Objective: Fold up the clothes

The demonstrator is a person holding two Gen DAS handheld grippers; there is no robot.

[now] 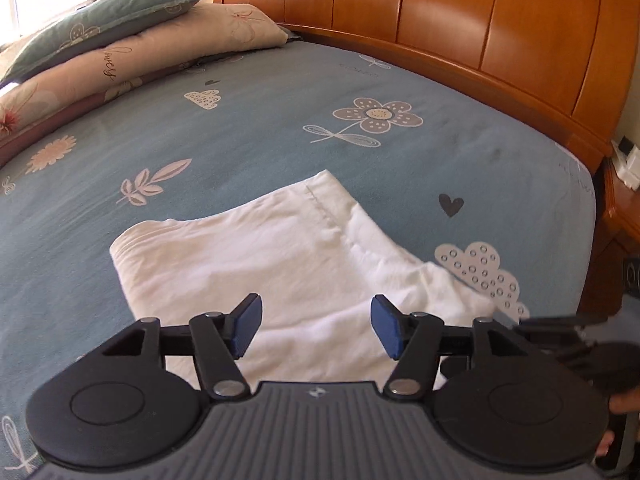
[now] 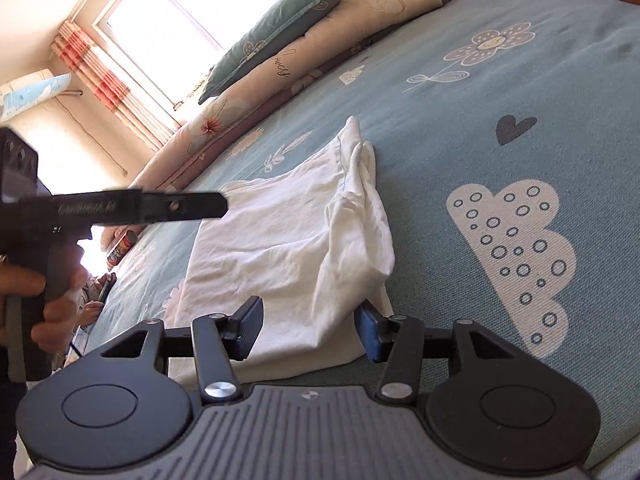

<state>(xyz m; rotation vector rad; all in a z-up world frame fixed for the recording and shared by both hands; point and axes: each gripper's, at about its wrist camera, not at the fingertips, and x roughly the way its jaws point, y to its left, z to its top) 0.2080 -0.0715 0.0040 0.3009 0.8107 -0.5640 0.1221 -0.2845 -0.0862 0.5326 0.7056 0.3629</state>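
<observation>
Home bedroom, bed [image 1: 280, 140] in blue floral sheet, wooden headboard [image 1: 460, 20], stacked pillows [image 1: 132, 36], curtained window [image 2: 160, 24]

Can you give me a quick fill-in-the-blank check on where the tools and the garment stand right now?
1. The garment on the bed sheet is ____ in colour.
2. The left tool has its jaws ____, holding nothing.
3. The right tool is likewise ____.
4. The headboard is made of ____.

Missing words: white; open; open; wood
</observation>
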